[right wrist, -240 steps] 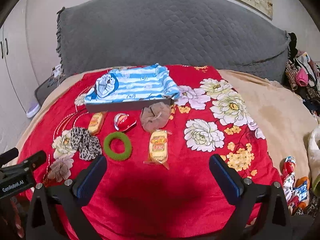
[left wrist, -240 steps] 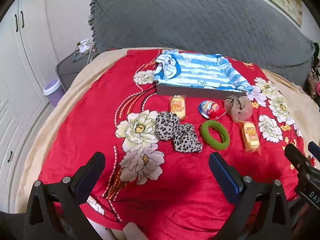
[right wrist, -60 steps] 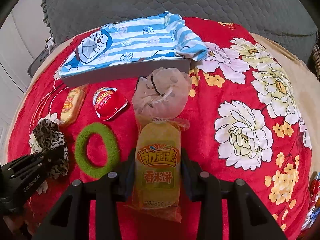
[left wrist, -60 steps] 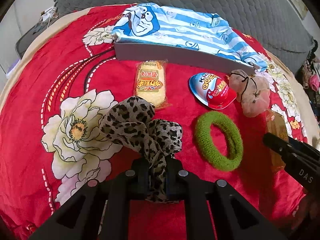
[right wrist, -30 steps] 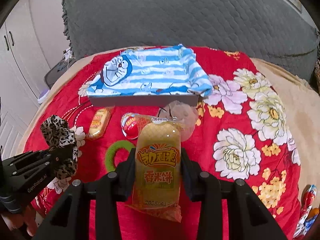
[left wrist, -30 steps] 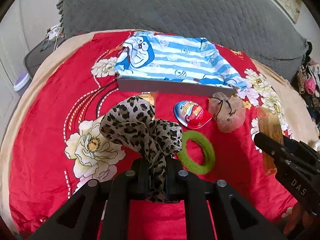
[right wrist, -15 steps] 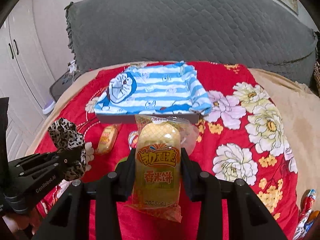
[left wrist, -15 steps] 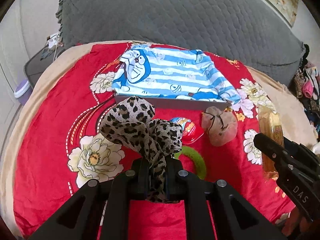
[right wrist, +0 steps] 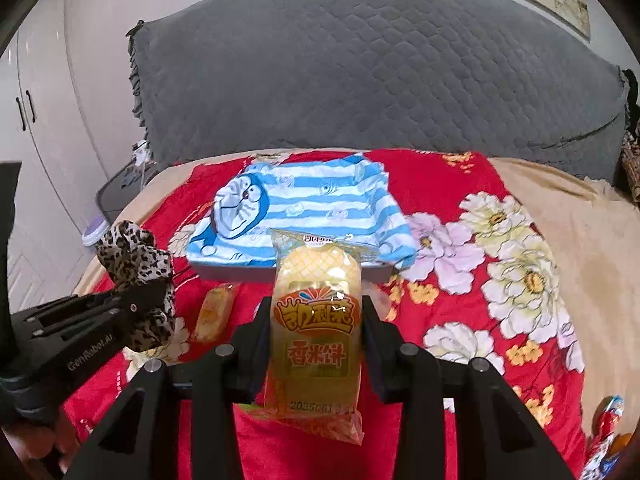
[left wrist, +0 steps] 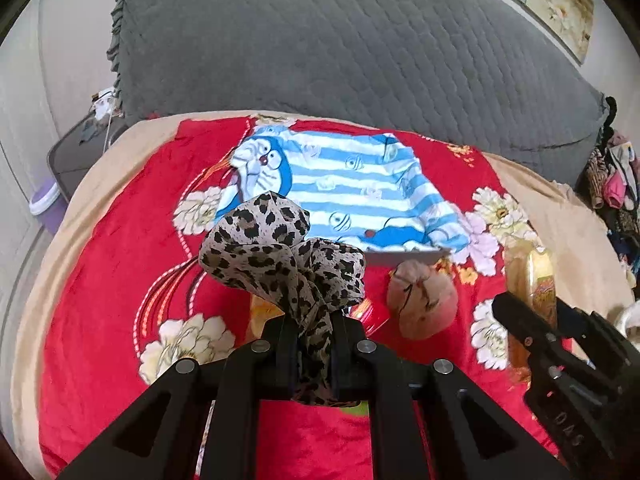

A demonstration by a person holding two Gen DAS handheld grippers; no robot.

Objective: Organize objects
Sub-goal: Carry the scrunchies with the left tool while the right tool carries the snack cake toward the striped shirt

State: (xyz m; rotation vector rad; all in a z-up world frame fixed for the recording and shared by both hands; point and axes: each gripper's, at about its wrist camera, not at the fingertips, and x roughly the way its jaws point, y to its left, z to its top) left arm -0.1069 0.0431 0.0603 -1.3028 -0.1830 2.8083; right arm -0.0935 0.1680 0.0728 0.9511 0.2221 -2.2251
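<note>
Left gripper (left wrist: 314, 344) clamped tight on the leopard-print scrunchie (left wrist: 280, 256), jaws squeezed together round the fabric, rest of it puffing up above the fingertips. Held up over the red floral blanket (left wrist: 120, 280), not touching it. Same scrunchie visible at the left edge of the right wrist view, pinched in the black fingers.

Right gripper (right wrist: 316, 340) closed on a yellow rice cracker packet (right wrist: 316, 320), pads pressing both long sides, packet standing upright between them with its crimped top poking up and bottom seal hanging below. Also lifted clear of the blanket. Showing up edge-on at the right of the left wrist view.

Further back on the blanket: grey box (right wrist: 288, 270) draped with a blue-and-white striped cartoon cloth (right wrist: 320, 200), sitting just in front of the grey quilted headboard (right wrist: 380, 80).

Down on the blanket near the box front: second snack packet (right wrist: 212, 312) lying flat, pinkish drawstring pouch (left wrist: 422, 306) just right of centre in the left view. Bit of red egg-shaped toy (left wrist: 370, 312) and a sliver of green hair ring (left wrist: 356, 408) peeking out behind the left fingers, mostly hidden.
</note>
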